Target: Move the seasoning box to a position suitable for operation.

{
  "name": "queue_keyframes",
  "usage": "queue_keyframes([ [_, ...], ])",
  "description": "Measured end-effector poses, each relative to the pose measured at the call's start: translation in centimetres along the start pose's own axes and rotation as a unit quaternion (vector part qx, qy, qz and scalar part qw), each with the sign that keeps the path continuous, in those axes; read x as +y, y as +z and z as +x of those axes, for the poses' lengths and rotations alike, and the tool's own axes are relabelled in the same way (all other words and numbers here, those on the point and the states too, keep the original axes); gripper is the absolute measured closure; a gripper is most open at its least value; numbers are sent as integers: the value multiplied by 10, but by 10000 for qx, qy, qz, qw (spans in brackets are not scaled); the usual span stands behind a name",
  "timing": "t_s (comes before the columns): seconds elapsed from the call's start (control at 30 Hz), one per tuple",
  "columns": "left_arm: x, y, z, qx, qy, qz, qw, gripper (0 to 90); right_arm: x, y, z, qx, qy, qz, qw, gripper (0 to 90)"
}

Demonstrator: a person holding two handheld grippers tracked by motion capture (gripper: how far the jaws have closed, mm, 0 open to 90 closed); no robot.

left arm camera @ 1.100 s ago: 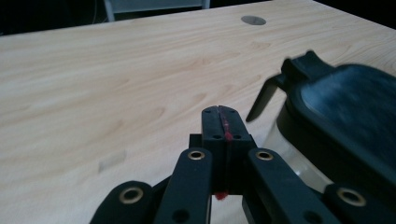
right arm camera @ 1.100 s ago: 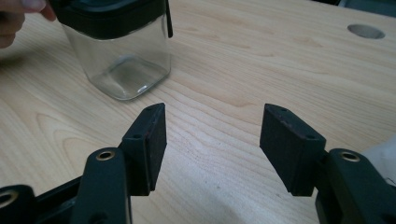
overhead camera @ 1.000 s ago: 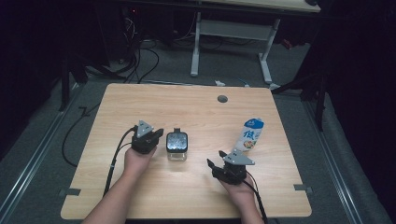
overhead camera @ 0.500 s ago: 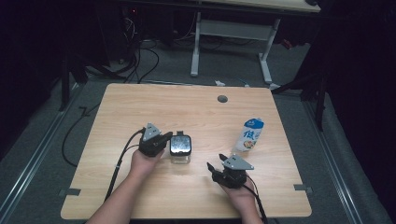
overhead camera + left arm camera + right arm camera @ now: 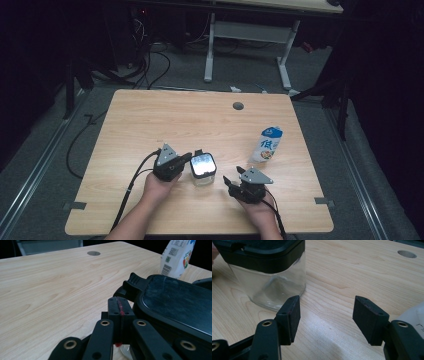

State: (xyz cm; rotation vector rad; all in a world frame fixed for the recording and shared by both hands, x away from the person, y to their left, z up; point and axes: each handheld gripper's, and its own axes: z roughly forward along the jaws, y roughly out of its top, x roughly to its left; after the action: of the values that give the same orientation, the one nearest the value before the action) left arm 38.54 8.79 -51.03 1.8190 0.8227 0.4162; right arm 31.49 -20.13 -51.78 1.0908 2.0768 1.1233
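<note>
A clear square jar with a black lid [image 5: 202,168] stands near the table's front edge. My left gripper [image 5: 188,159] lies just left of it, jaws shut with nothing between them. In the left gripper view the shut tips [image 5: 119,311] sit against the edge of the lid [image 5: 175,302]. My right gripper [image 5: 234,177] rests to the right of the jar and stands open. In the right gripper view its pads [image 5: 292,315] have only bare wood between them, and the jar [image 5: 267,275] stands beyond, at the upper left. A white and blue milk carton [image 5: 268,145] stands upright farther right.
The wooden table [image 5: 165,120] has a round cable hole [image 5: 238,106] near its far edge. Cables trail from both grippers over the front edge. A desk frame [image 5: 250,35] and floor cables lie beyond the table.
My left gripper has slid right and toward the front edge, and the jar has shifted the same way beside it. The right gripper and the carton have stayed put.
</note>
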Motion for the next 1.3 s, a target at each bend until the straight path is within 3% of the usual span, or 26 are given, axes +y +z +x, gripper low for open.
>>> queue_keyframes([
  [0.07,-8,-18,4,137,-71,114,9998,874,-2,-1,1,50,-9,-10,10000,404],
  [0.13,-13,-26,4,170,-54,183,9997,840,-2,-2,2,78,-2,-18,10000,409],
  [0.27,-30,-58,5,513,137,422,9977,800,-3,-2,4,178,52,-125,9997,427],
  [0.37,-41,-75,6,599,4,639,9962,734,-2,-2,11,174,11,-144,9997,456],
  [0.4,-41,-75,6,599,4,639,9962,718,-2,-2,11,174,11,-144,9997,456],
  [0.47,-43,-73,6,614,123,880,9941,683,-1,-2,14,206,14,-158,9997,476],
  [0.53,-43,-71,6,715,231,859,9935,611,2,-4,17,237,53,-124,9996,491],
  [0.63,-42,-69,8,697,134,835,9940,567,3,-4,20,273,38,-90,9996,512],
  [0.67,-42,-69,8,746,186,817,9937,562,3,-5,21,320,29,-70,9995,528],
  [0.7,-42,-69,7,786,247,828,9932,562,3,-6,22,424,54,-75,9991,557],
  [0.73,-42,-70,7,778,251,812,9933,539,4,-6,24,706,81,-106,9974,621],
  [0.8,-41,-70,7,786,215,796,9935,533,4,-6,25,774,90,-107,9969,650],
  [0.83,-41,-71,9,730,121,685,9949,534,5,-7,30,818,-1,-135,9966,729],
  [0.9,-40,-72,9,704,90,649,9954,539,5,-7,32,809,-48,-135,9966,758],
  [0.93,-40,-71,9,664,47,622,9958,546,5,-5,38,800,-133,-115,9966,833],
  [1.03,-40,-70,8,713,73,650,9953,549,7,-1,44,714,-124,-34,9974,898],
  [1.13,-40,-71,9,620,47,686,9957,585,7,1,46,719,-130,14,9973,899],
  [1.3,-43,-73,11,711,44,736,9947,607,9,4,49,670,-202,43,9975,899],
])
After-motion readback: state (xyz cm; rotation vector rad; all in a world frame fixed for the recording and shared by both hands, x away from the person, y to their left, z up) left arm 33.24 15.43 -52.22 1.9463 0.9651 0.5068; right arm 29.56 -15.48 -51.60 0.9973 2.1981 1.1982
